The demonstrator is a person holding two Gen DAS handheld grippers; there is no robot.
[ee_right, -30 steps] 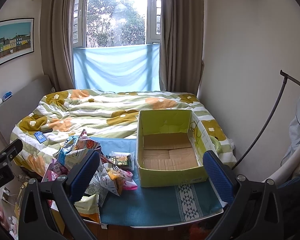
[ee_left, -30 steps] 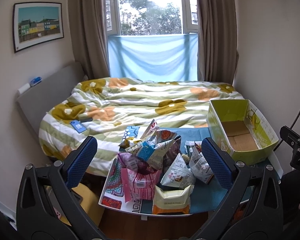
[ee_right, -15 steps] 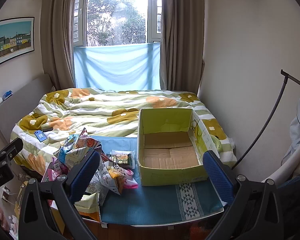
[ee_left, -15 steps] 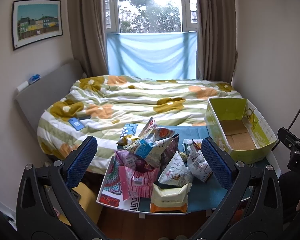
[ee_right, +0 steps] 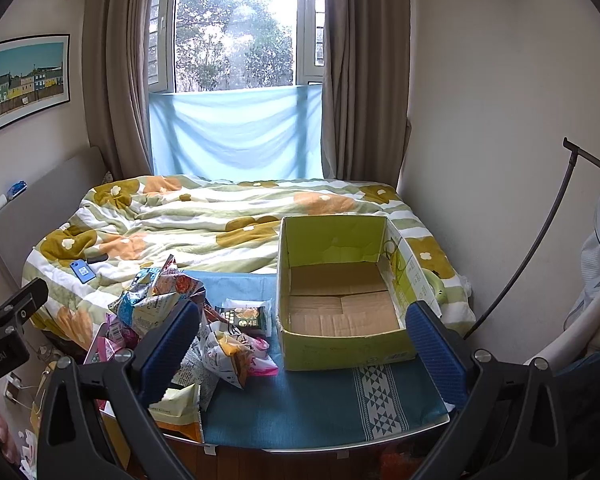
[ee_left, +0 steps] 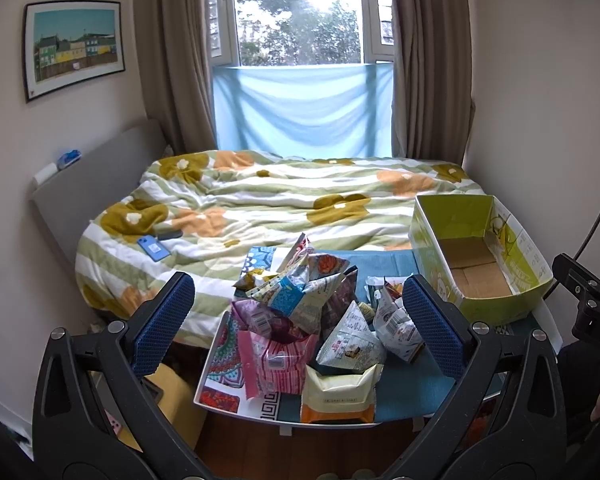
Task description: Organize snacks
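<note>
Both grippers, left (ee_left: 299, 322) and right (ee_right: 302, 342), hang wide open and empty above a table (ee_right: 320, 408); the snack pile (ee_left: 312, 320) fills lower centre, the empty green box (ee_right: 340, 292) sits centre-right.

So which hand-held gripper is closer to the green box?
Right. The right hand-held gripper faces the empty green box head-on, just short of it. The left hand-held gripper hovers before the snack pile, box off to its right.

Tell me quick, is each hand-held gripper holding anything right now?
Left hand-held gripper: open, holding nothing.
Right hand-held gripper: open, holding nothing.
</note>
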